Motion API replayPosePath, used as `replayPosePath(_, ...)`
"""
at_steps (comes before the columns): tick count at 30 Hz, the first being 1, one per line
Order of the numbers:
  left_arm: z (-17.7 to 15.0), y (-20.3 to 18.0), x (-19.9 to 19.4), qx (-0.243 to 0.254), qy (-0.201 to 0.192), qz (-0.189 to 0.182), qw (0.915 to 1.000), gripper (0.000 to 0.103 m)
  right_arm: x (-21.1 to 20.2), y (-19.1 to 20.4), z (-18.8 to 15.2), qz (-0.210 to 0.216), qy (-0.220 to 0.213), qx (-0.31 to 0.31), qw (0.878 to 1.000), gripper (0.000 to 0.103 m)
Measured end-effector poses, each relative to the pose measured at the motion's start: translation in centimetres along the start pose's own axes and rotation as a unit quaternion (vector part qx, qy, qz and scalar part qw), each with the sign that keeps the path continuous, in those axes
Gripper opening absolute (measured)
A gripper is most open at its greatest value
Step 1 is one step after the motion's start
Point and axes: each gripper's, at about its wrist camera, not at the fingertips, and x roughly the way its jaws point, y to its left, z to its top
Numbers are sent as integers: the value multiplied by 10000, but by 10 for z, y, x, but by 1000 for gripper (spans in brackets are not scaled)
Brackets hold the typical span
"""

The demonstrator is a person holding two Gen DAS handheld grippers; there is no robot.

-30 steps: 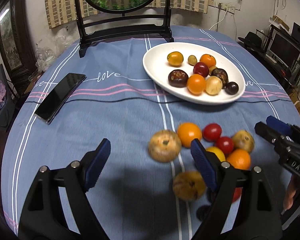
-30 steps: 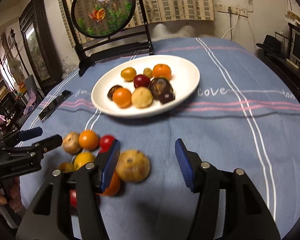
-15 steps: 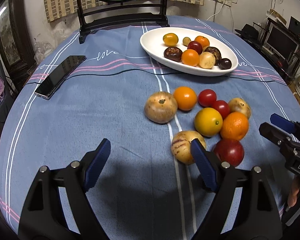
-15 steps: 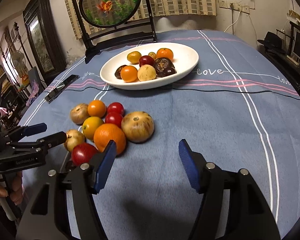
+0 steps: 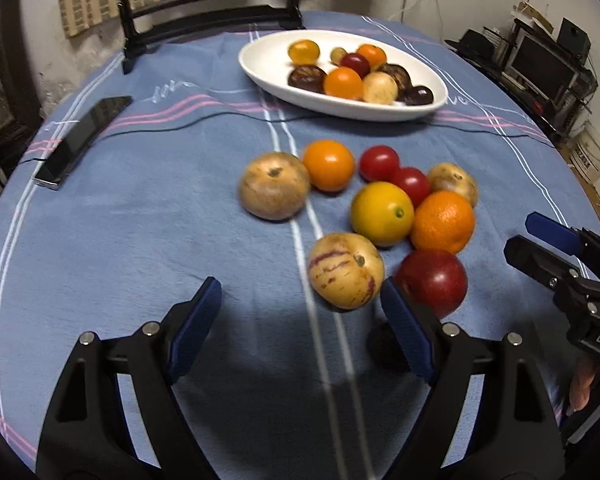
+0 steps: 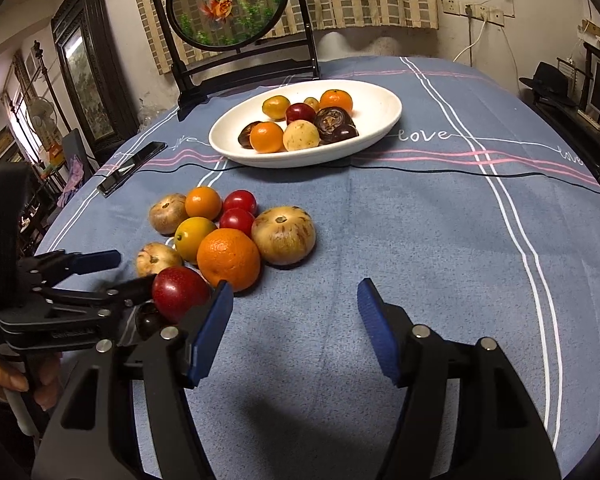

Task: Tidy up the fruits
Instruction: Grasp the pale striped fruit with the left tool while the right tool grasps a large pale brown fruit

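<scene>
A loose cluster of fruit lies on the blue tablecloth in front of a white plate [image 5: 268, 64] that holds several more. My left gripper [image 5: 298, 296] is open. The pale purple-streaked fruit [image 5: 346, 276] sits just ahead of its right finger, untouched. A dark red fruit [image 5: 432, 280] and an orange [image 5: 444, 222] lie right of it. My right gripper [image 6: 296, 292] is open over bare cloth, with the orange [image 6: 228, 260] and the red fruit [image 6: 180, 294] off its left finger. A big brown-streaked fruit [image 6: 283, 235] lies ahead of it. Each gripper shows in the other's view: the left gripper [image 6: 134, 270], the right gripper [image 5: 524, 234].
A small dark fruit [image 5: 384, 348] lies half hidden by my left gripper's right finger. A black phone [image 5: 80, 140] rests at the table's left. A black-framed round fish ornament [image 6: 228, 4] stands behind the plate [image 6: 380, 100]. A hand [image 6: 4, 376] holds the left gripper's handle.
The left gripper has dropped closer to the cluster, so the streaked fruit now lies at its right fingertip. The right gripper has drawn back from the fruit, and its jaws stand wider.
</scene>
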Motion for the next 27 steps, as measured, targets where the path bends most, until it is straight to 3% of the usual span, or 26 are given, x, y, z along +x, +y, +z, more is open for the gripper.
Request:
replayPosePath(4, 3, 0, 7, -49, -3, -49, 10000, 80, 1, 1, -1, 56, 38, -2, 10000, 65)
replayPosePath(7, 10, 8, 14, -230, 58, -146, 9996, 72, 3, 0, -1, 88, 74, 20, 9999, 65)
replayPosePath(9, 12, 8, 15, -191, -31, -253, 9995, 62, 4, 0, -1, 96, 110, 36, 9999, 65)
replayPosePath(10, 12, 6, 15, -146, -70, -355, 9992, 43, 4, 0, -1, 91, 116, 41, 9999, 65)
replayPosePath(21, 6, 11, 5, -183, -94, -155, 9997, 42, 6, 4, 2, -235, 212, -303, 9990, 65)
replayPosePath(27, 1, 23, 6, -295, -82, -173, 9994, 42, 20, 7, 5, -623, 493, -654, 9947, 65)
